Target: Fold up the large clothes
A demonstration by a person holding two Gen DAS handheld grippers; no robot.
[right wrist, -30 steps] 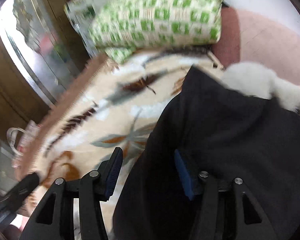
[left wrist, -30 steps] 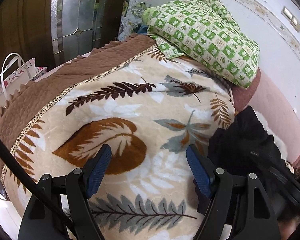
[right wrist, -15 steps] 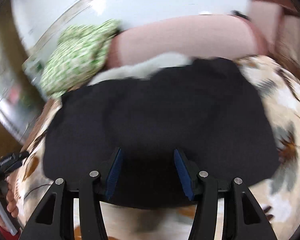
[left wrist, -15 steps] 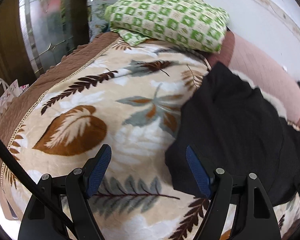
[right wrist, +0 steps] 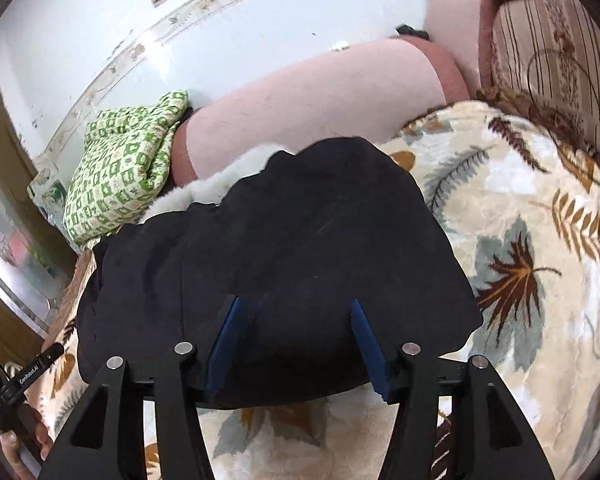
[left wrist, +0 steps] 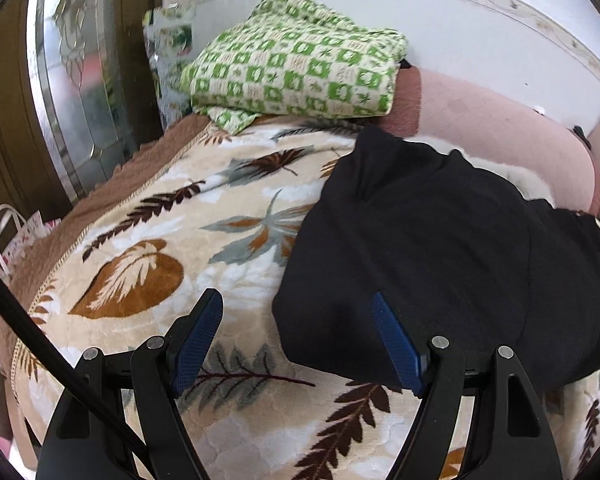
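A folded black garment [left wrist: 440, 248] lies flat on the leaf-patterned blanket [left wrist: 148, 248], with white fur trim [right wrist: 196, 196] showing at its far edge. My left gripper [left wrist: 298, 344] is open and empty above the garment's near left corner. My right gripper [right wrist: 296, 344] is open and empty, hovering over the near edge of the same garment [right wrist: 284, 248]. Part of the left gripper's handle and the hand on it [right wrist: 16, 384] show at the lower left of the right wrist view.
A folded green checked blanket [left wrist: 296, 68] sits at the far left corner of the bed. A pink padded headboard [left wrist: 500, 136] runs along the white wall. A glass door [left wrist: 72, 80] and a paper bag [left wrist: 16, 240] stand left of the bed.
Both views have swung so the black garment now lies spread and folded in front of both grippers. Both grippers stay open throughout.
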